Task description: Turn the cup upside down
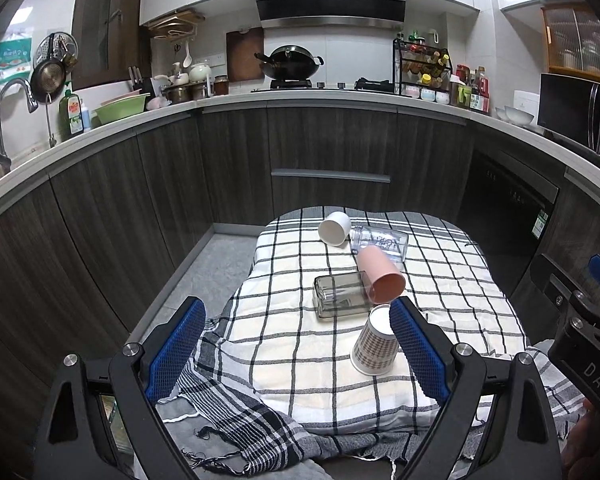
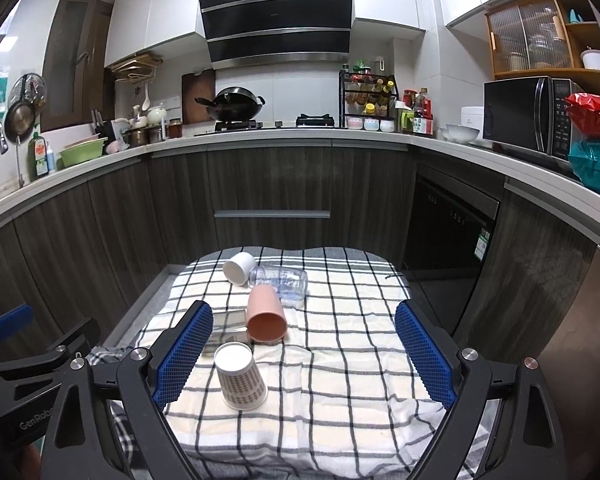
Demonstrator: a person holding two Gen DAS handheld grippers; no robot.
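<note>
A patterned paper cup stands upside down on the checked cloth, also in the right wrist view. A pink cup, a white cup, a clear glass jar and a smoky square glass lie on their sides behind it. My left gripper is open, its right pad beside the paper cup. My right gripper is open, the paper cup near its left pad. Both are empty.
The checked cloth covers a small table, with a grey scarf bunched at its front left corner. Dark kitchen cabinets and a counter ring the table. The right gripper's body shows at the right edge of the left wrist view.
</note>
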